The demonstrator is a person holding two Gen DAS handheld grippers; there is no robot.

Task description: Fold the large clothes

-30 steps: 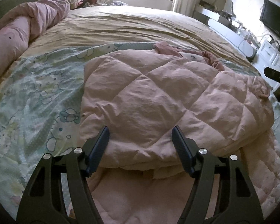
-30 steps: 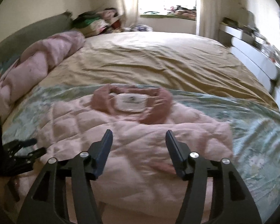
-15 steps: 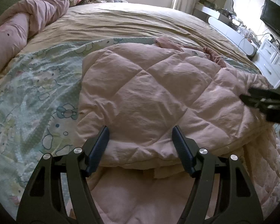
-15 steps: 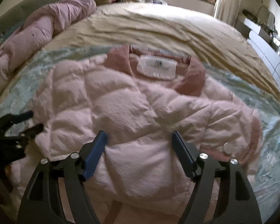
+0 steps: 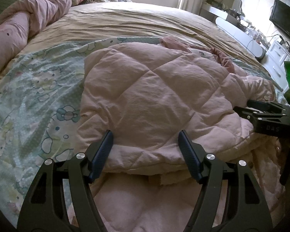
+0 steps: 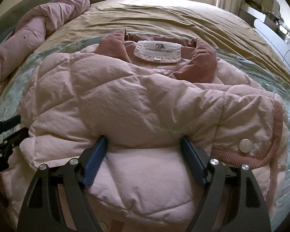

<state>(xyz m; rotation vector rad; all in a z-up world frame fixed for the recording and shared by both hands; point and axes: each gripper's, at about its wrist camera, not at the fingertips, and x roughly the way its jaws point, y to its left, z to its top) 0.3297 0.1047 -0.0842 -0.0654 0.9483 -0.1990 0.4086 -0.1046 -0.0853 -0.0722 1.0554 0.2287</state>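
A pale pink quilted jacket (image 5: 154, 100) lies on the bed, folded over itself, with a darker pink collar (image 6: 199, 60) and a white label (image 6: 157, 51) at its far end. A sleeve with a ribbed cuff and a snap button (image 6: 245, 146) lies on the right. My left gripper (image 5: 146, 135) is open, its fingers at the near edge of the folded layer. My right gripper (image 6: 144, 140) is open, its fingers pressed against the near fold of the jacket (image 6: 125, 100). The right gripper also shows at the right of the left wrist view (image 5: 264, 114).
A tan sheet (image 5: 135, 23) and a pale cartoon-print blanket (image 5: 34, 89) cover the bed. A rolled pink duvet (image 5: 23, 31) lies along the left. Piled clothes lie by the window. A white dresser (image 5: 278, 65) and a dark screen stand at the right.
The right gripper has come down and forward onto the jacket, so the collar and label look much nearer. The left gripper has stayed almost still at the near fold.
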